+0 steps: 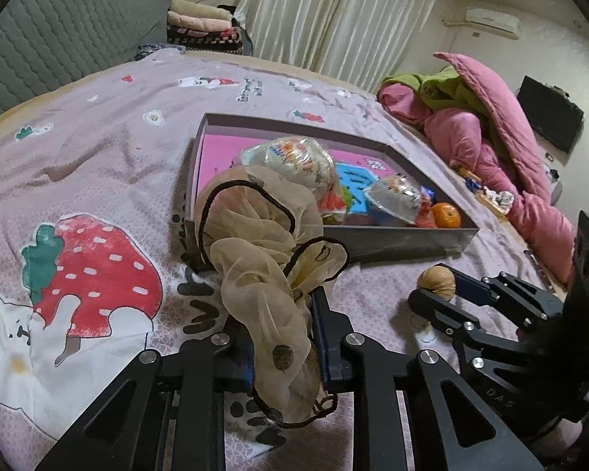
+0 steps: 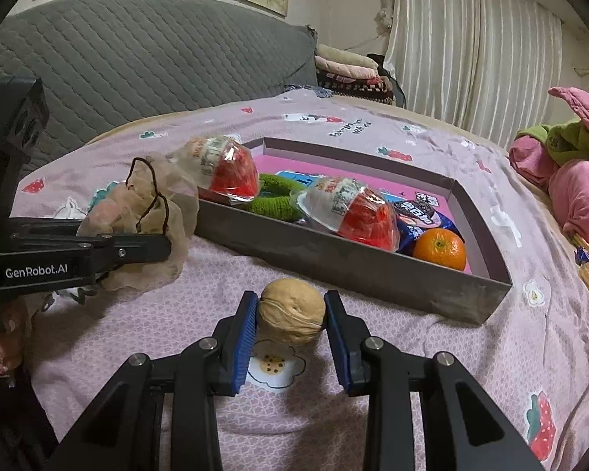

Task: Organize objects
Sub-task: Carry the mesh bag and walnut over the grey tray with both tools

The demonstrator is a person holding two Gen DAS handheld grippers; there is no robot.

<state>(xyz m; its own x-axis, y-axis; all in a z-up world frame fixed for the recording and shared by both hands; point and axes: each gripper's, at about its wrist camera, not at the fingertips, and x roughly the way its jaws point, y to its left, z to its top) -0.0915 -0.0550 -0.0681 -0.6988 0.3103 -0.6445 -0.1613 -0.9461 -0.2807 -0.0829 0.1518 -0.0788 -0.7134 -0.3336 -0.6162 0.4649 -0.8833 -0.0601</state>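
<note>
A grey shallow box [image 1: 392,243] [image 2: 357,271] with a pink floor lies on the bed. It holds two wrapped snack cups [image 1: 294,161] [image 2: 349,208], an orange [image 1: 445,215] [image 2: 439,249], a green knit item [image 2: 271,200] and a blue packet [image 2: 416,231]. My left gripper [image 1: 278,337] [image 2: 165,247] is shut on a beige sheer fabric piece with a dark cord [image 1: 255,259] [image 2: 149,212], held just in front of the box's near left corner. My right gripper [image 2: 292,314] [image 1: 436,286] is shut on a walnut [image 2: 292,310] [image 1: 436,280], low over the sheet in front of the box.
The bed has a pink-lilac sheet [image 1: 98,165] with strawberry prints. A grey quilted headboard [image 2: 137,62] is behind. Pink and green bedding [image 1: 491,129] is heaped at the right. Folded blankets [image 1: 204,23] are stacked by the curtains.
</note>
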